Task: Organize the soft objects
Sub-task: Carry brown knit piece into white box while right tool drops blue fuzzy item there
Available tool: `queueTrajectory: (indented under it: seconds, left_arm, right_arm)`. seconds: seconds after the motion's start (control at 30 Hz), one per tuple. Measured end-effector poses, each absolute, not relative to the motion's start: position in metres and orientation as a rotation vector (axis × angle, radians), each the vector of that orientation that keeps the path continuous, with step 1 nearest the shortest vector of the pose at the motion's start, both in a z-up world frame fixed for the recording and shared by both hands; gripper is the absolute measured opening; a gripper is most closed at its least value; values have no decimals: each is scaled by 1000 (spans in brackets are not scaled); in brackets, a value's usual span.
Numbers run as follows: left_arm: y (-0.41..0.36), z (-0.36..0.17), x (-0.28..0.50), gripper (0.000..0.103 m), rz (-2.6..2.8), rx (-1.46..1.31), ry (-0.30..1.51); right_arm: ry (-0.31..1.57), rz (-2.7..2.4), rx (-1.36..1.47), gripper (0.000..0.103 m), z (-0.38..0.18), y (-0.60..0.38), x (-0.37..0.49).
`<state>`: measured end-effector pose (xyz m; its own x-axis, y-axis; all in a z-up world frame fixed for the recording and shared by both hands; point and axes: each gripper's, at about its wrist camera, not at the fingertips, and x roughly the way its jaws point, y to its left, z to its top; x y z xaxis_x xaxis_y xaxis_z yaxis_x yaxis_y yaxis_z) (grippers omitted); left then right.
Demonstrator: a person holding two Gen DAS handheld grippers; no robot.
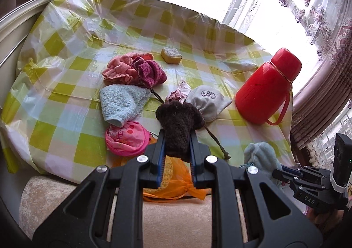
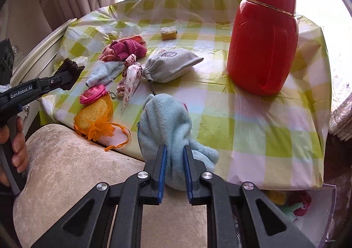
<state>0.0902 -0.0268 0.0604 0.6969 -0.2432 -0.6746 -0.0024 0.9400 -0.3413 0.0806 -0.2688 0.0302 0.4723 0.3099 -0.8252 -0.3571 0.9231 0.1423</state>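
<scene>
Sitting far right on the checked table, the red thermos is towering over everything; right gripper is pinching a pale blue fleece piece at the near edge, left gripper is clamping a brown knit thing.

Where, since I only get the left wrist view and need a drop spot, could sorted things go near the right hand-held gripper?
Observer: A clear bin sits below the table's near right corner, with colourful cloth pieces in it.
Operator: Is the right hand-held gripper closed on something?
Observer: Yes. The right hand-held gripper is shut on the blue fleece, pinching a fold of it.
Operator: What is the orange thing hidden behind my jaws?
Observer: An orange mesh bag holding a yellow sponge, at the table's near edge, with its ribbon trailing onto the cushion.
</scene>
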Motion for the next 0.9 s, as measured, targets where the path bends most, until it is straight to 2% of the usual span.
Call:
queueTrajectory:
  seconds: [0.4, 0.9]
  left_arm:
    - [-139, 81, 66, 22, -440, -242, 827]
    - [-278, 73, 4, 23, -866, -60, 1021]
  right_arm:
    - [951, 202, 44, 16, 54, -371, 28]
    - [1083, 72, 144, 16, 18, -444, -59]
